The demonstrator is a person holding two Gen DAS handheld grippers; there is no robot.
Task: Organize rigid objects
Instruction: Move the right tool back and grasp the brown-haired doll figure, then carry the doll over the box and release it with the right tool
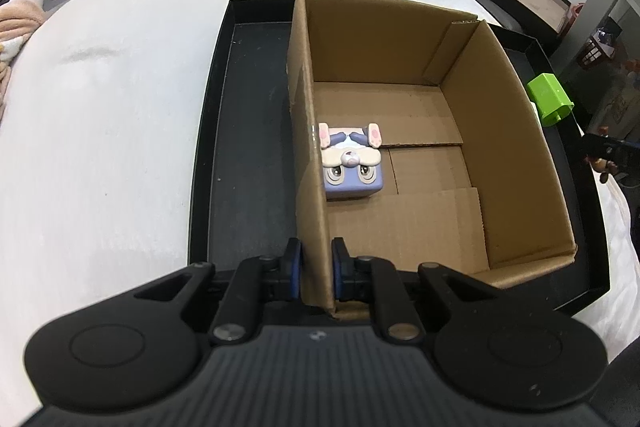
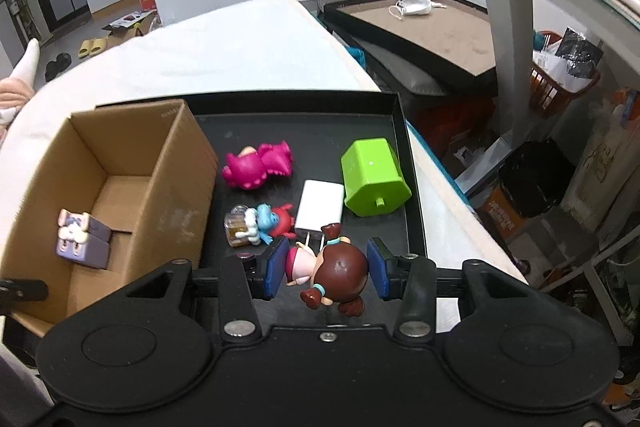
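Observation:
A cardboard box (image 1: 500,131) stands in a black tray (image 1: 244,131) on a white bed. A purple bunny cube toy (image 1: 352,163) lies inside it, also in the right wrist view (image 2: 80,239). My left gripper (image 1: 316,271) is shut on the box's near left wall. My right gripper (image 2: 326,269) is open around a brown-haired doll figure (image 2: 332,271) lying on the tray (image 2: 304,131). Beyond it lie a white charger (image 2: 320,207), a green box (image 2: 374,179), a pink toy (image 2: 258,167) and a blue and red figure (image 2: 260,223).
The green box also shows past the cardboard box's right wall (image 1: 548,99). A second black tray (image 2: 424,31) with a cup and a mask sits at the back right. Shelving and clutter stand to the right of the bed (image 2: 240,43).

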